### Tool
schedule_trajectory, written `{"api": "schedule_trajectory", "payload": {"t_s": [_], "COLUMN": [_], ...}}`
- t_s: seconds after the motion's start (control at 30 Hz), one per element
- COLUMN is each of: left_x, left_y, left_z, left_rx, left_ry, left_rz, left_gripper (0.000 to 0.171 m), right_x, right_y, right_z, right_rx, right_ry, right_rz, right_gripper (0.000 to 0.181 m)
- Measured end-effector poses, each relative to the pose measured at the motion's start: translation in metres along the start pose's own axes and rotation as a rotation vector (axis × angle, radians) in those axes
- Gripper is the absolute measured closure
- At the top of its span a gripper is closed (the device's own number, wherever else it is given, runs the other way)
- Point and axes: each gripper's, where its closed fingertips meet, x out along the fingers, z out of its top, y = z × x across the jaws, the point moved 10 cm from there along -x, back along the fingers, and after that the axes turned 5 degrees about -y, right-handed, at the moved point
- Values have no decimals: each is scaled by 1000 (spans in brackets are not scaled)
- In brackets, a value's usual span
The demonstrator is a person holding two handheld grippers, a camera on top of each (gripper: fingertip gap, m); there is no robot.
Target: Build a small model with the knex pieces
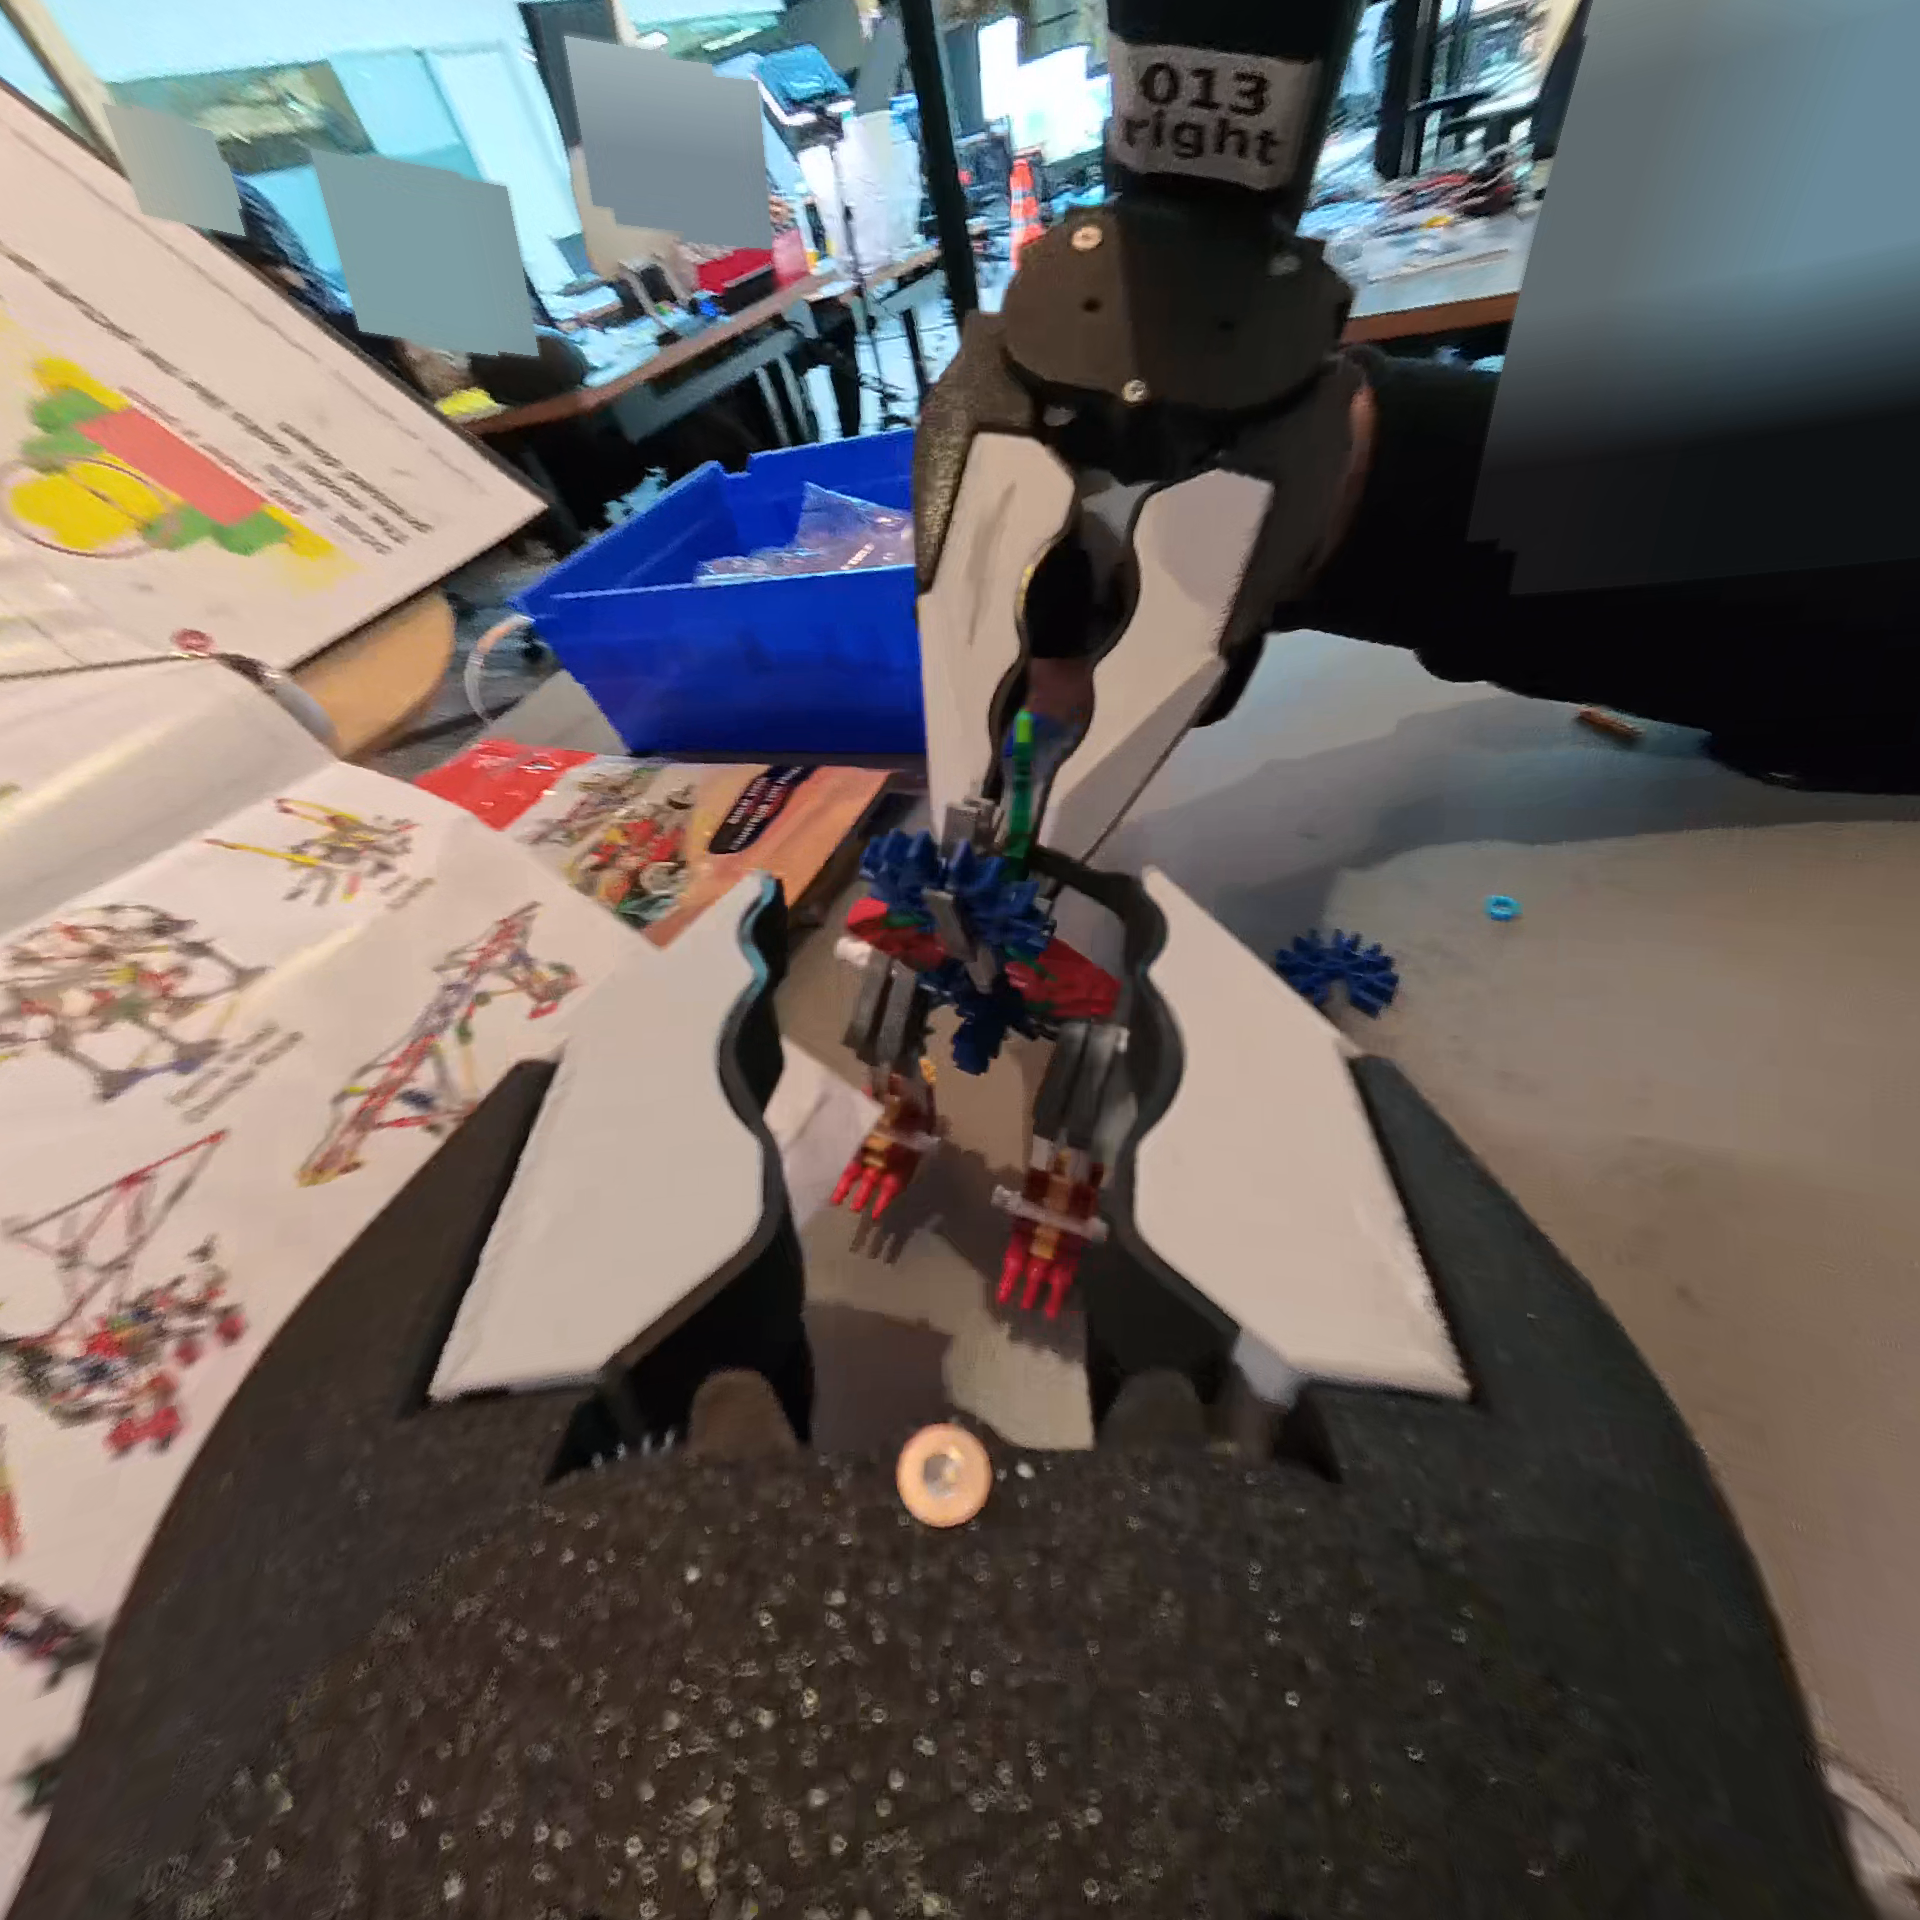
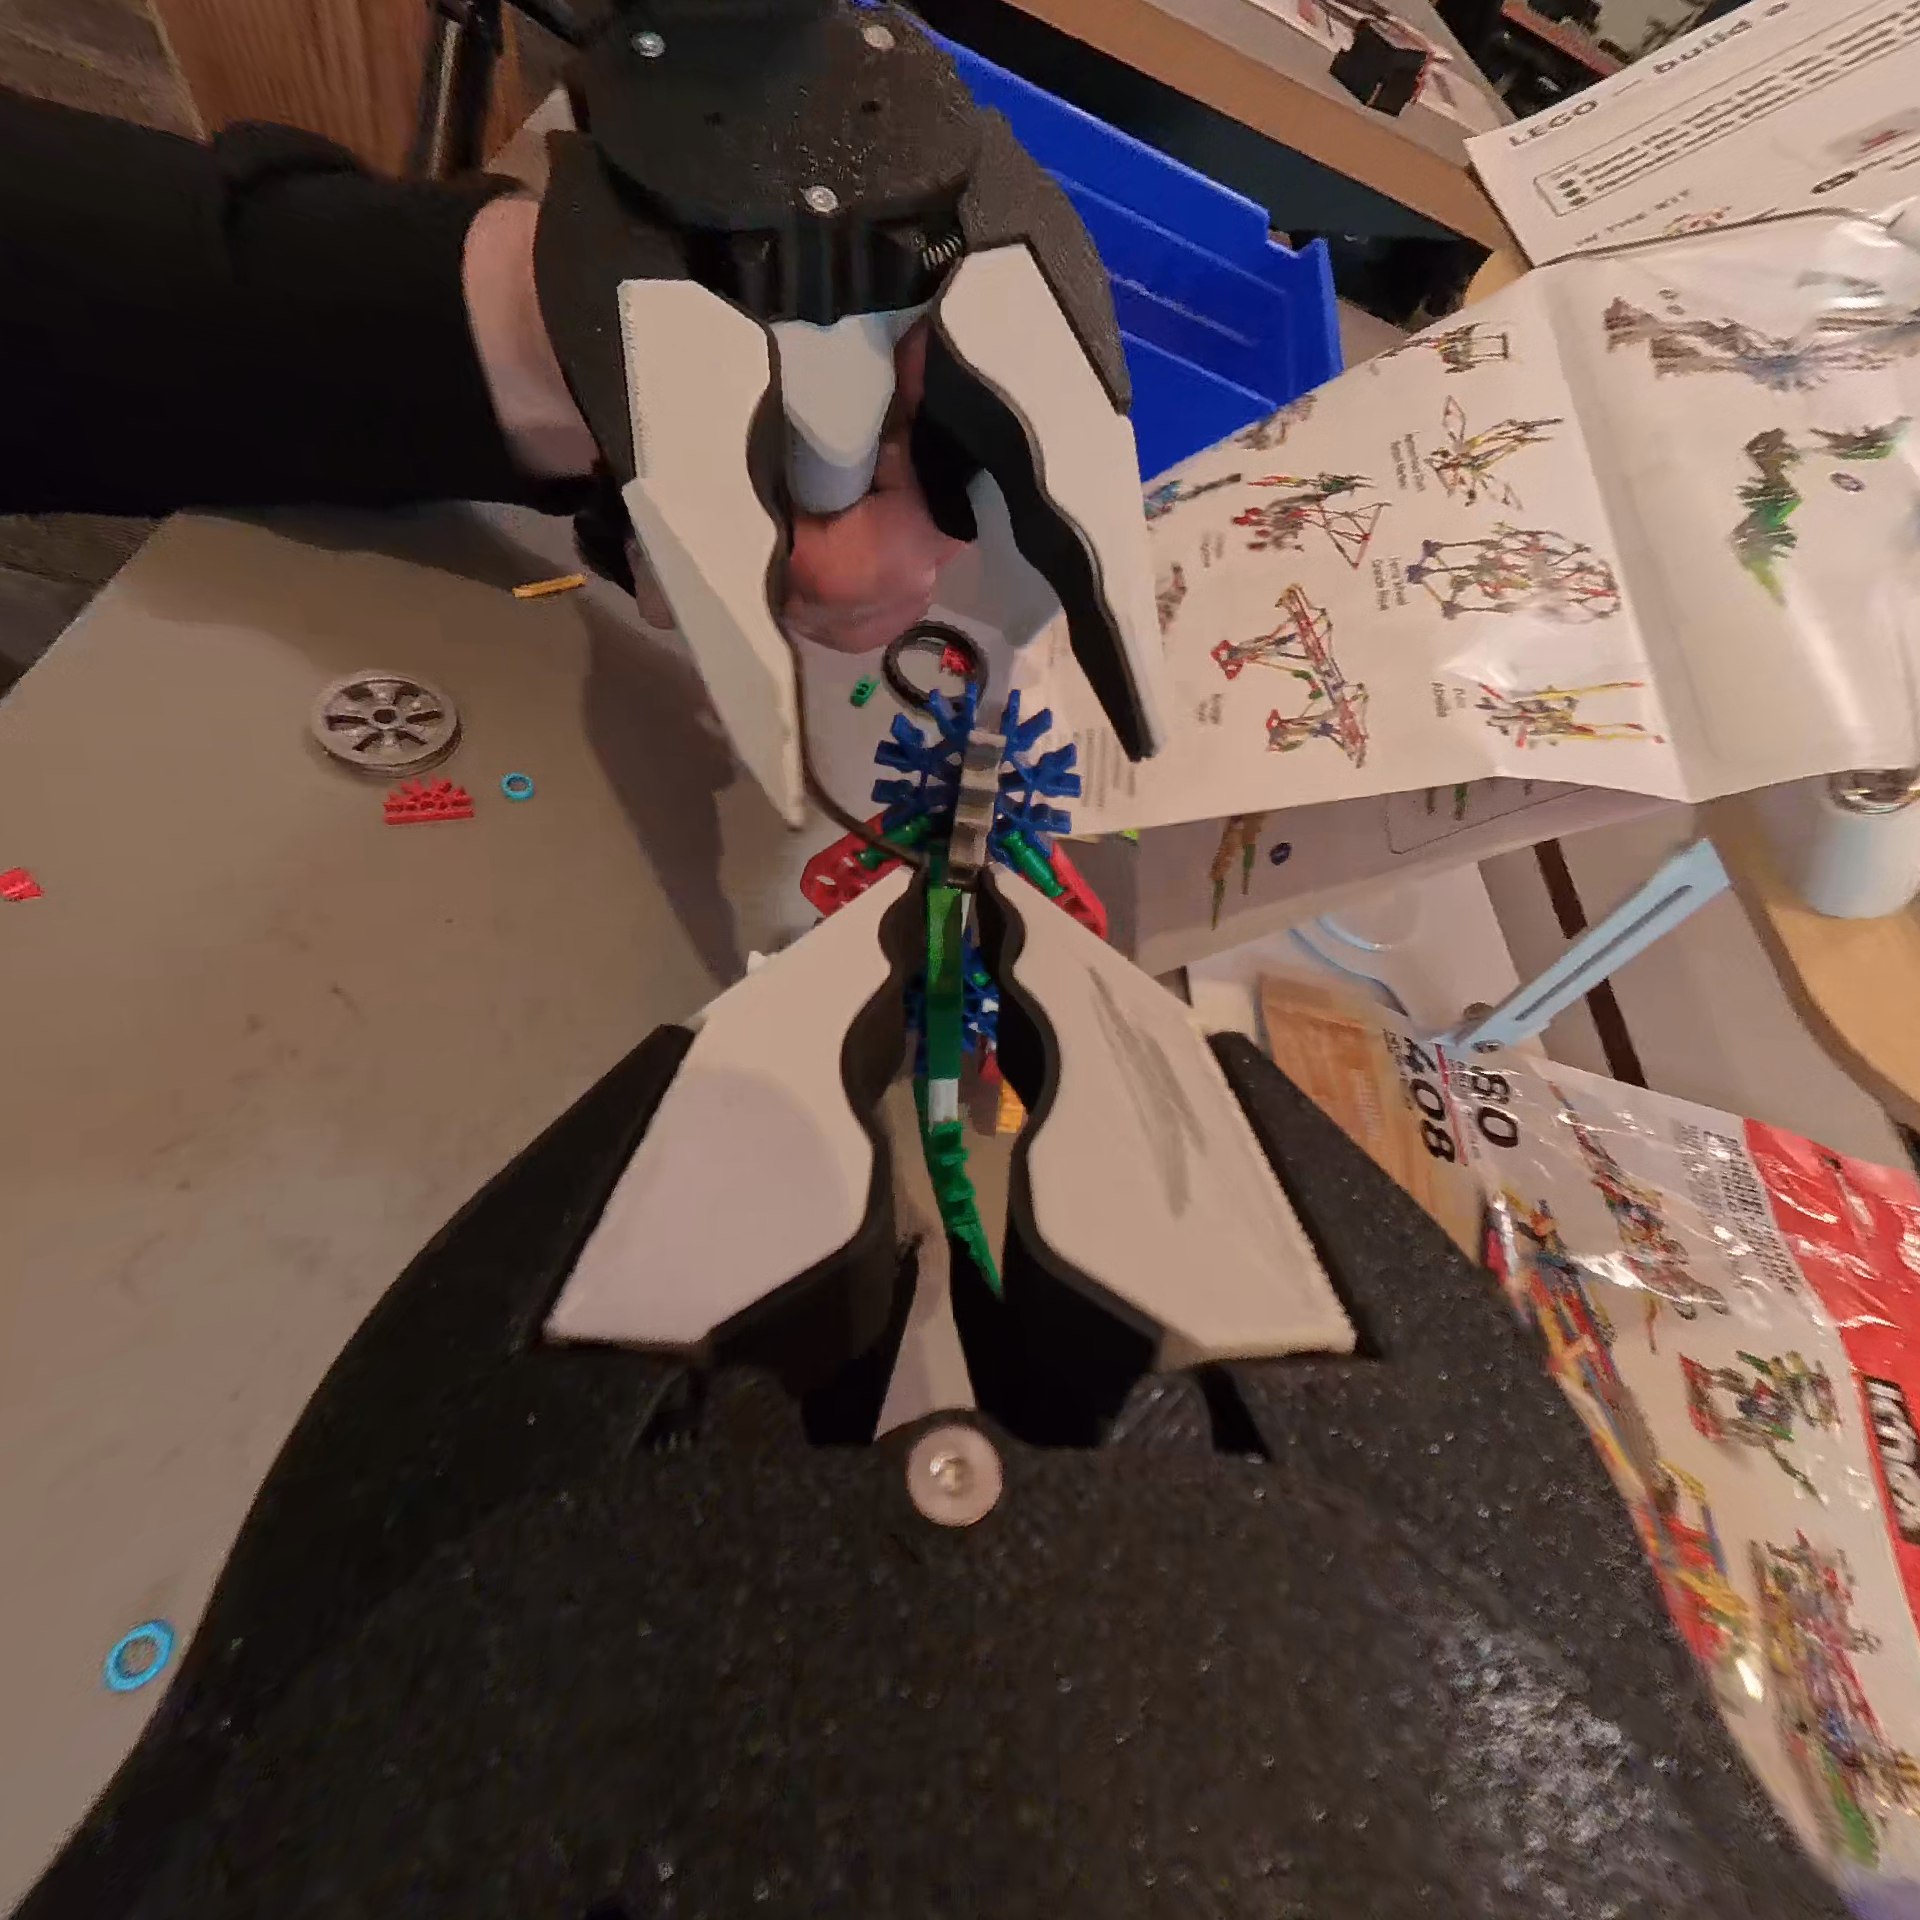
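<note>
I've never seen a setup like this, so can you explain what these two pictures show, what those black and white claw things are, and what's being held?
These are two hand-held grippers, each carrying its own camera that looks out along its jaws. One picture comes from the left gripper, the other from the right gripper, so each also sees the other facing it. Between them is a small toy model of blue, red and grey plastic parts. The right gripper's jaws are shut on a green rod at its top; the left gripper's jaws stand open around the model. On the grey table lie instruction sheets, a blue bin, a grey wheel and loose pieces.
</note>
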Motion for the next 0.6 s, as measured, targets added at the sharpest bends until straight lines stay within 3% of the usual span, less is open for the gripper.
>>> {"api": "schedule_trajectory", "payload": {"t_s": [0.07,0.2,0.43,0.6], "left_x": [3,15,18,20], "left_y": [0,-9,-6,-4], "left_z": [-3,-12,-18,-19], "left_rx": [-36,-39,-56,-72], "left_ry": [0,25,16,12], "left_rz": [-32,-107,-68,-23], "left_gripper": [103,116,129,130], "right_x": [-1,-3,3,2], "right_y": [0,-1,-4,-6], "right_z": [-3,-7,-12,-10], "right_rx": [38,92,168,119], "right_ry": [-40,-91,-101,-70], "right_rz": [41,94,113,53], "right_gripper": [173,173,170,167]}}
